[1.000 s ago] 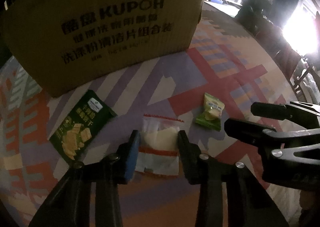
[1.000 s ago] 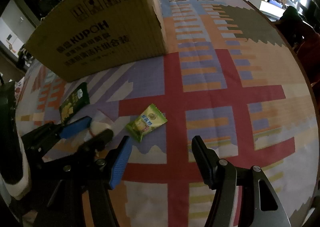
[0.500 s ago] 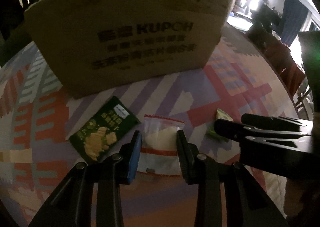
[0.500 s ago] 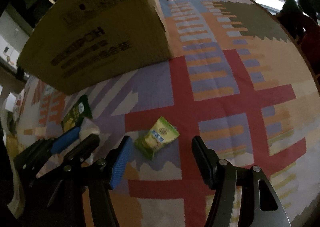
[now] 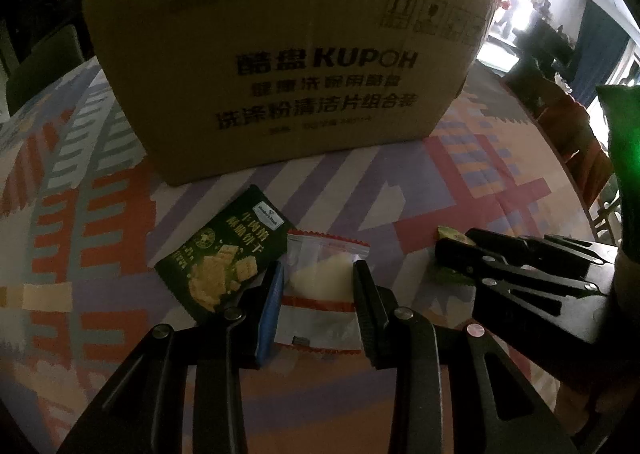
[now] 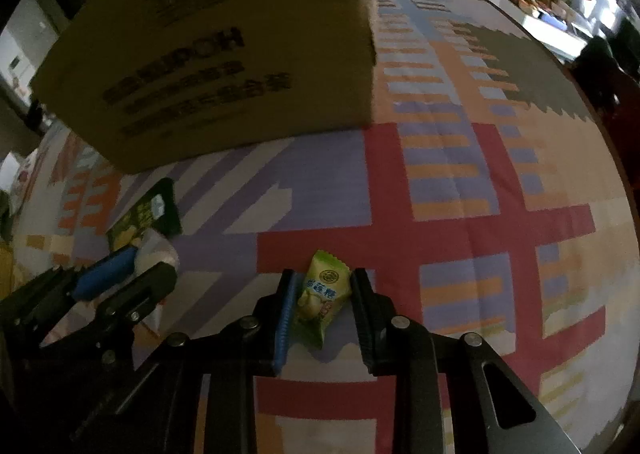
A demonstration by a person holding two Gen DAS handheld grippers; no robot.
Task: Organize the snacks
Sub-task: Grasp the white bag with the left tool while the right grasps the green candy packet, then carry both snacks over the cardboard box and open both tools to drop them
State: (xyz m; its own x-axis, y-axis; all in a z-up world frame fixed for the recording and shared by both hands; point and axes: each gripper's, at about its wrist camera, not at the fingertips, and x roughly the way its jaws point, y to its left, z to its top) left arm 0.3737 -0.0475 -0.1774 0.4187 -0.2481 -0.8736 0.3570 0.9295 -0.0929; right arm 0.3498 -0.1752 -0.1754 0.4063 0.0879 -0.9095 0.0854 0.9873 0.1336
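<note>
A clear packet (image 5: 320, 278) with red zigzag ends and a pale snack inside lies on the patterned tablecloth (image 5: 460, 173). My left gripper (image 5: 318, 286) is shut on it, a pad against each long side. A small green candy packet (image 6: 320, 298) sits between the fingers of my right gripper (image 6: 322, 276), whose jaws are closing, and both pads touch its sides. A dark green cracker packet (image 5: 224, 258) lies flat just left of the clear one. In the right wrist view the left gripper (image 6: 132, 266) shows at the lower left.
A big brown cardboard box (image 5: 280, 53) with black print stands upright behind the packets, its top open. The round table's edge (image 6: 600, 125) curves at the right. Beyond it are dark chairs and a bright window.
My right gripper's jaws have come together from wide apart onto the green candy packet. The left gripper has stayed on the clear packet, and its view has tilted up to show the whole box.
</note>
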